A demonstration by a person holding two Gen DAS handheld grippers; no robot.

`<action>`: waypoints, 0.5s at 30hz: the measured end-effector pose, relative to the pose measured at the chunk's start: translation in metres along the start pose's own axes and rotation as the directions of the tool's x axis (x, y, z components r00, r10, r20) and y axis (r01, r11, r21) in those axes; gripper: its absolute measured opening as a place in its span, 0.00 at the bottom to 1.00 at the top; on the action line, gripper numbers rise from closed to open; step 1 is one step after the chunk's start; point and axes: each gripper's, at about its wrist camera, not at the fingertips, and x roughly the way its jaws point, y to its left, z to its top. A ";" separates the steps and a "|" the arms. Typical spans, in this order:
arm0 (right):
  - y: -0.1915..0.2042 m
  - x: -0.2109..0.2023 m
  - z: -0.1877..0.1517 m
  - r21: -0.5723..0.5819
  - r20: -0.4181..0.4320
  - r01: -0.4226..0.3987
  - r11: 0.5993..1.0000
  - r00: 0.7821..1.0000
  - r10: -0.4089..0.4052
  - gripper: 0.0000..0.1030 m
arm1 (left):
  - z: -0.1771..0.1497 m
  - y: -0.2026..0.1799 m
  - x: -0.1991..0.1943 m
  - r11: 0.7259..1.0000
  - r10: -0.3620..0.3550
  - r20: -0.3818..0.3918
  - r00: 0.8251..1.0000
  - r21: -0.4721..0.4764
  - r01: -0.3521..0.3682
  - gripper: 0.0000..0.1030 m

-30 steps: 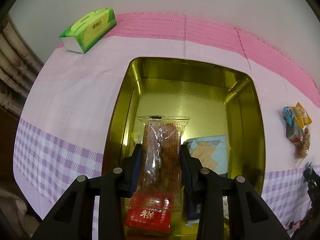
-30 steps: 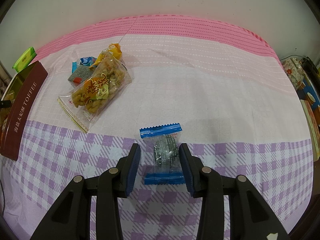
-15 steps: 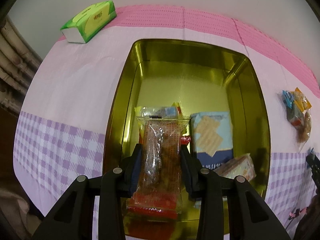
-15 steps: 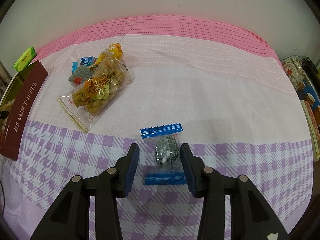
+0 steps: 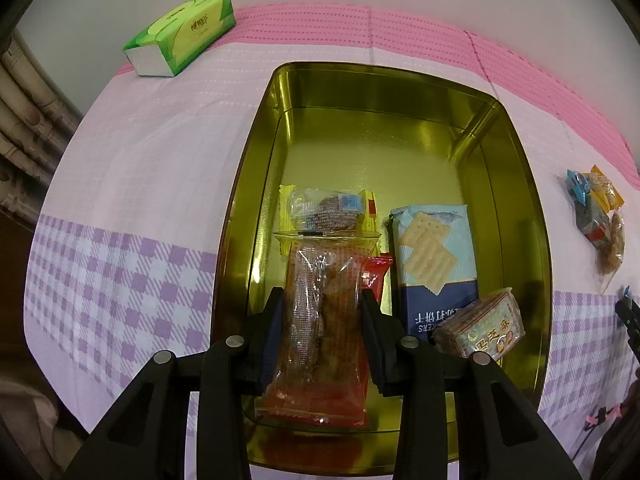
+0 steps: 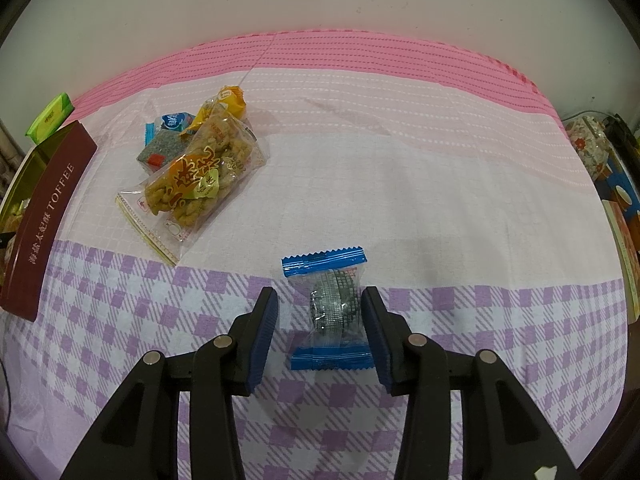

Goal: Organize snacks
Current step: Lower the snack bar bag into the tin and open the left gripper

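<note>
The left tongs (image 5: 322, 322) clench the red-bottomed snack packet (image 5: 324, 320) over the gold tin (image 5: 532, 216) (crowded already), so dropping it may snag the crackers, while the right tongs (image 6: 318, 322) gape around the blue-ended candy (image 6: 332, 304) on the surface, which could skid away.

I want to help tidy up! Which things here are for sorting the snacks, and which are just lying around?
For the job:
gold tin
red snack pack in the left gripper
blue-ended candy between the right gripper fingers
snack pile

Just lying around:
green tissue pack
checked tablecloth
</note>
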 end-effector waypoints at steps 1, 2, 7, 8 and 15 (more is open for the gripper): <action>0.001 0.000 0.000 -0.004 0.001 -0.003 1.000 1.000 0.003 0.43 | 0.000 -0.001 0.000 1.000 0.001 0.001 1.000 0.002 -0.001 0.37; 0.001 0.000 0.000 -0.007 0.002 -0.006 1.000 1.000 0.006 0.45 | 0.000 0.000 -0.001 1.000 0.002 0.003 1.000 0.002 -0.002 0.37; 0.001 0.001 -0.002 -0.009 0.002 -0.023 1.000 1.000 0.023 0.46 | 0.000 -0.003 -0.003 1.000 0.014 0.011 1.000 0.023 -0.015 0.38; 0.000 0.001 -0.002 -0.007 0.002 -0.027 1.000 1.000 0.027 0.46 | 0.000 -0.003 -0.005 1.000 0.012 0.015 1.000 0.026 -0.012 0.38; -0.003 0.000 -0.001 0.010 0.001 -0.036 0.999 0.999 0.036 0.46 | -0.002 0.003 -0.022 1.000 -0.027 0.075 0.997 0.014 0.026 0.44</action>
